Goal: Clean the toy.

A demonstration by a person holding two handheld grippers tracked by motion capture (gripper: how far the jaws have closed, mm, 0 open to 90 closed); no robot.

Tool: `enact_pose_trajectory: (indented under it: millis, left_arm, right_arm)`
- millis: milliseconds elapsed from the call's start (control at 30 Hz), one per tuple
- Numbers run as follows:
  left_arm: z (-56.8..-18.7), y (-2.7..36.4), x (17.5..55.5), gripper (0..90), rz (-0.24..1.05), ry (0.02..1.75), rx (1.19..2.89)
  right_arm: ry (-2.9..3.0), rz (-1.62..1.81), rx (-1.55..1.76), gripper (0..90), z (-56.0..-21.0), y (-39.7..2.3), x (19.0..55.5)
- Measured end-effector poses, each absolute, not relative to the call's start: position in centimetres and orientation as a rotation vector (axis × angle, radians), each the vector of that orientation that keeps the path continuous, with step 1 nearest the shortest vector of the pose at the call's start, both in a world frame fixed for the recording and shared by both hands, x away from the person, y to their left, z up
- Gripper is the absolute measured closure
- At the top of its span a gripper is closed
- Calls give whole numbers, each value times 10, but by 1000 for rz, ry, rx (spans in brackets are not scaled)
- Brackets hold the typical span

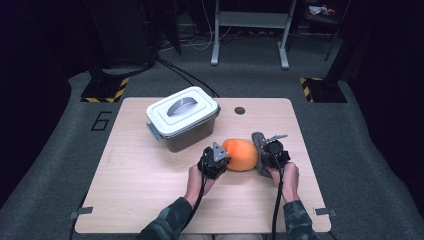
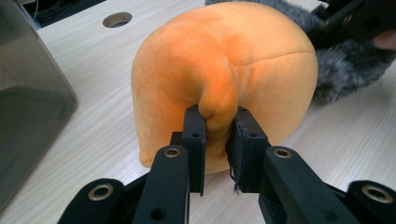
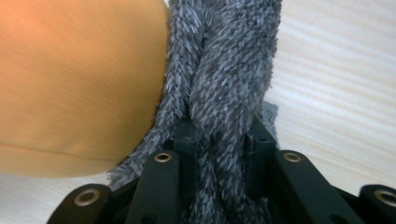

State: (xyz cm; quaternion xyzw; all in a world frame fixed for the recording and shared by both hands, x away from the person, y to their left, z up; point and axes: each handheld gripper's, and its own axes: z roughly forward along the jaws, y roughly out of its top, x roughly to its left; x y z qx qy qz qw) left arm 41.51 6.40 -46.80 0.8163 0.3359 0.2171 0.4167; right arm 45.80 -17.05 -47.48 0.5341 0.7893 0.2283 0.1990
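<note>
The left gripper is clamped on a fold of the orange plush, which rests on the table. At its right side, grey fur is pinched by the right gripper.

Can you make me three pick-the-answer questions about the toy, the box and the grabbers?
1. Where is the box? A beyond the toy B on the floor C in a hand
2. What colour is the toy's round part? A green B orange C white
3. What is the left gripper doing? A hanging open B pinching the toy C lifting the lid

Answers: 1 A, it sits farther up the table. 2 B, the plush is orange. 3 B, its jaws squeeze an orange fold.
</note>
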Motion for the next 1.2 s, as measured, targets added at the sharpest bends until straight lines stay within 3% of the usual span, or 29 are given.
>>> enact_pose_trajectory:
  millis: [233,467,700,1000,1200]
  left_arm:
    - [-467,66,415,778,550,839,2056]
    - [-467,65,415,778,545,841,2058]
    - [-467,64,415,777,554,834,2050]
    - [-465,63,415,776,546,826,2059]
    - [-466,63,415,776,546,828,2053]
  right_arm:
    - [2190,624,1516,717,-474,-177,458]
    - [2112,723,1474,718,-432,-182,446]
    - [2155,875,1351,716,-399,-156,433]
    - [2278,911,1192,713,-397,-106,434]
    - [2281,845,1166,714,-403,-101,438]
